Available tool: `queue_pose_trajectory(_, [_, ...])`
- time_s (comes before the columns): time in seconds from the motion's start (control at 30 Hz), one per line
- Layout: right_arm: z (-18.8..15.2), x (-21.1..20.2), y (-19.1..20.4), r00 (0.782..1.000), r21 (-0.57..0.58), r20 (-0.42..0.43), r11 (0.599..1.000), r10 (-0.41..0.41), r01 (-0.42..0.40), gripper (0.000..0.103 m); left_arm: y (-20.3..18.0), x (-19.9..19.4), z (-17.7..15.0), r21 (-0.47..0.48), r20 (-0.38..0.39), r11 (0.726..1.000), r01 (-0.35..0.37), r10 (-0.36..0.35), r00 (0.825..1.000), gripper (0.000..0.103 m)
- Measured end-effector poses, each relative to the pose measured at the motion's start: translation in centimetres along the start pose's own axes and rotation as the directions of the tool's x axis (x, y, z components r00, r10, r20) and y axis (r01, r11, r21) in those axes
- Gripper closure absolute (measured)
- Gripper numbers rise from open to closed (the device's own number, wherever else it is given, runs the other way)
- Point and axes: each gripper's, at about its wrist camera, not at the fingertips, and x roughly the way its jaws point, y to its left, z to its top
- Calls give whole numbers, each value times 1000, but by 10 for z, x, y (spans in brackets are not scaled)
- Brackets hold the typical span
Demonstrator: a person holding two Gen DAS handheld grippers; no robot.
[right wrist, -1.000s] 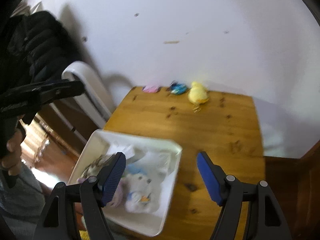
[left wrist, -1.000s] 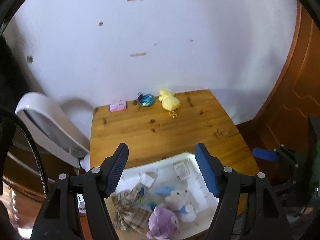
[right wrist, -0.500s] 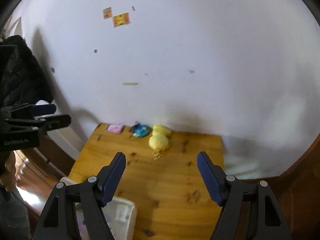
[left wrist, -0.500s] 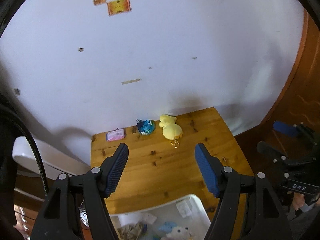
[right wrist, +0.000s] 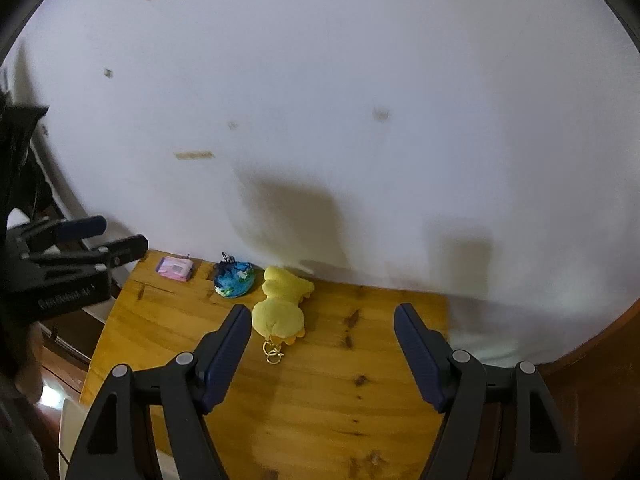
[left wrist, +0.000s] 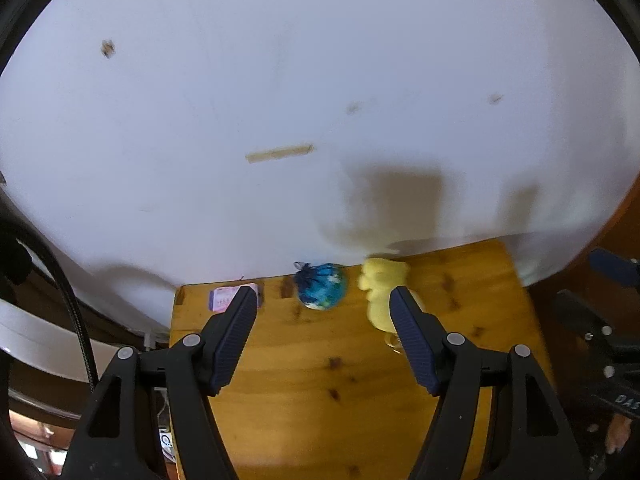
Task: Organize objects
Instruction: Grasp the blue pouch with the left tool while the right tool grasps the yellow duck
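Three small items lie along the far edge of the wooden table, against the white wall. A pink packet is at the left, a round blue pouch in the middle, a yellow plush duck with a gold key ring at the right. My left gripper hangs open above the table, short of the pouch. My right gripper is open too, just right of the duck. Neither holds anything.
The other gripper shows at each view's side edge: the right one, the left one. A white bin corner sits at the table's near left. A white chair back stands left of the table, dark wood panelling at right.
Both grippers have travelled forward from above the white bin of toys toward the wall. The bin has dropped out of the left view, and the three items at the table's far edge look larger.
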Motion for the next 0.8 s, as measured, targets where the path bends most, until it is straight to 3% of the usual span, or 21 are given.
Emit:
queue_pose_trajectory(0.4, [-26, 140, -1, 972, 173, -142, 972, 185, -160, 28, 3, 159, -29, -177, -147, 984, -19, -7, 989, 30])
queue_pose_trajectory(0.63, [-37, 187, 7, 964, 185, -176, 969, 197, -164, 29, 7, 208, -42, -262, -169, 965, -15, -31, 985, 30])
queue_pose_trajectory(0.8, [-45, 207, 15, 960, 174, -182, 968, 211, -180, 29, 19, 224, -48, -368, -147, 930, 19, -78, 986, 30])
